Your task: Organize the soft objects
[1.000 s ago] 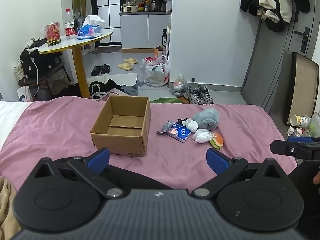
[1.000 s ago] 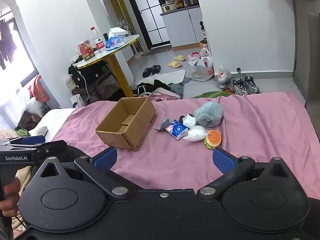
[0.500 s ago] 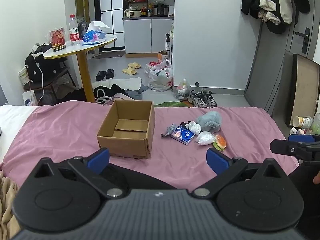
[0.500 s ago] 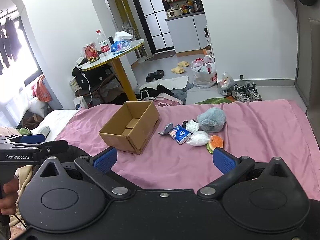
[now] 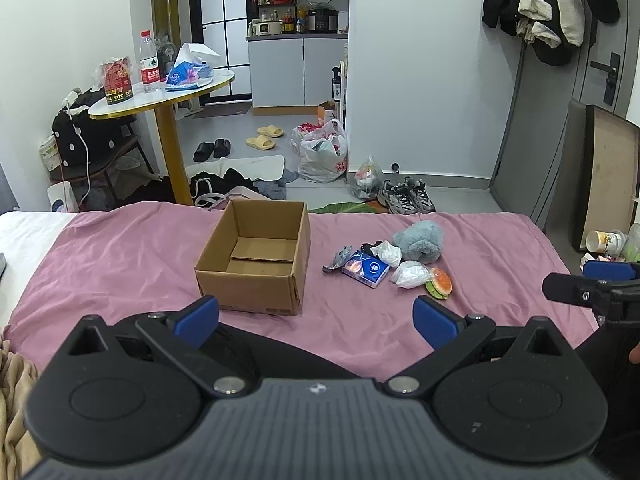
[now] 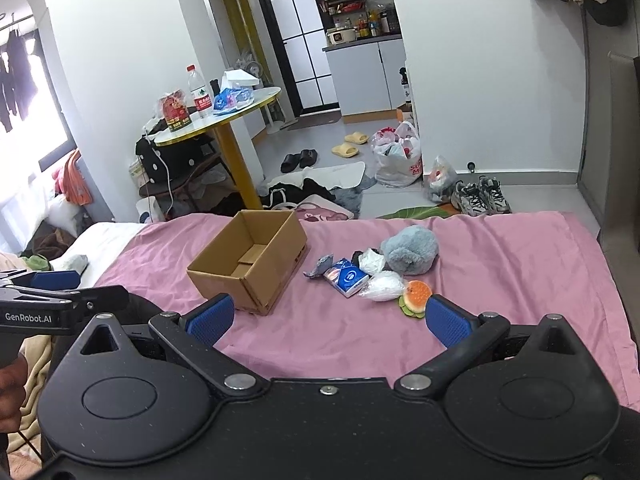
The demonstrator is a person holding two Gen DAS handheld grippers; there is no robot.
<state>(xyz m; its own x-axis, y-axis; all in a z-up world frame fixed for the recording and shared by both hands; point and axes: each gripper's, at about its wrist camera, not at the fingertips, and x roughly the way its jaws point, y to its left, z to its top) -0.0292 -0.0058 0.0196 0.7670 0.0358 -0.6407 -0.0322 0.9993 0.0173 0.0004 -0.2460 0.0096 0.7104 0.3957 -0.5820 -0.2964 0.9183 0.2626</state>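
An open, empty cardboard box [image 5: 256, 264] [image 6: 250, 262] sits on the pink bedsheet [image 5: 120, 252]. To its right lies a cluster of soft things: a grey-blue plush [image 5: 420, 240] [image 6: 410, 248], a blue tissue pack [image 5: 366, 269] [image 6: 346, 276], white plastic bags [image 5: 410, 274], a burger toy [image 5: 440, 283] [image 6: 416, 296] and a small grey toy [image 5: 338, 258]. My left gripper [image 5: 316, 320] is open and empty, held back from the box. My right gripper [image 6: 328, 320] is open and empty, short of the cluster.
Beyond the bed's far edge the floor holds shoes [image 5: 406, 196], slippers [image 5: 266, 137], bags [image 5: 324, 156] and clothes. A round yellow-legged table [image 5: 160, 100] with a bottle stands at the back left. A beige blanket [image 5: 12, 400] lies near left.
Both grippers have pulled back and tilted upward a little, so the box and the cluster sit lower and farther in view. Both stay open and nothing on the bed has moved.
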